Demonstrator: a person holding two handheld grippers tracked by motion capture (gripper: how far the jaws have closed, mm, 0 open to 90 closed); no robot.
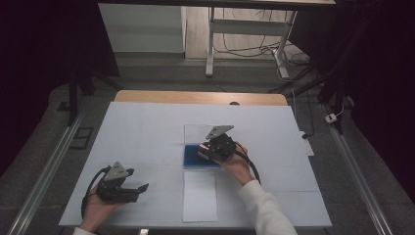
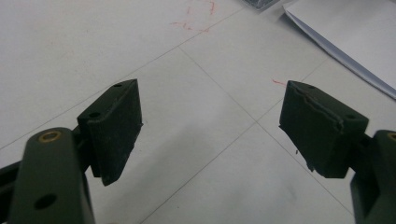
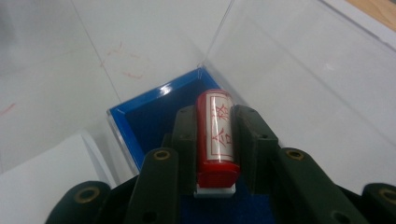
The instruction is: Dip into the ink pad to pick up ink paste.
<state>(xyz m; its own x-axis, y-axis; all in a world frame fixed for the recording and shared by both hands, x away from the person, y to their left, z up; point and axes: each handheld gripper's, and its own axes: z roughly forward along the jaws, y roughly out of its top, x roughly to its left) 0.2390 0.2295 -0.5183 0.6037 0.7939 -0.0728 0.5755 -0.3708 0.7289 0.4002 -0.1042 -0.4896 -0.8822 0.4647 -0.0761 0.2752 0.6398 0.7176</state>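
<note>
A red cylindrical stamp (image 3: 215, 135) with a white label of red characters is clamped between the jaws of my right gripper (image 3: 215, 140), over a blue-lined box (image 3: 144, 119) whose clear lid (image 3: 299, 70) stands open behind it. In the high view the right gripper (image 1: 211, 148) hangs over that blue box (image 1: 192, 157) at the table's middle. My left gripper (image 1: 141, 188) rests at the front left, jaws wide apart with nothing between them (image 2: 210, 126). A white sheet of paper (image 1: 199, 196) lies in front of the box.
A white mat (image 1: 147, 132) covers the table, with a wooden edge (image 1: 195, 97) at the back. A corner of white paper (image 2: 345, 32) lies ahead and right of the left gripper. Faint red marks (image 2: 196, 21) stain the mat.
</note>
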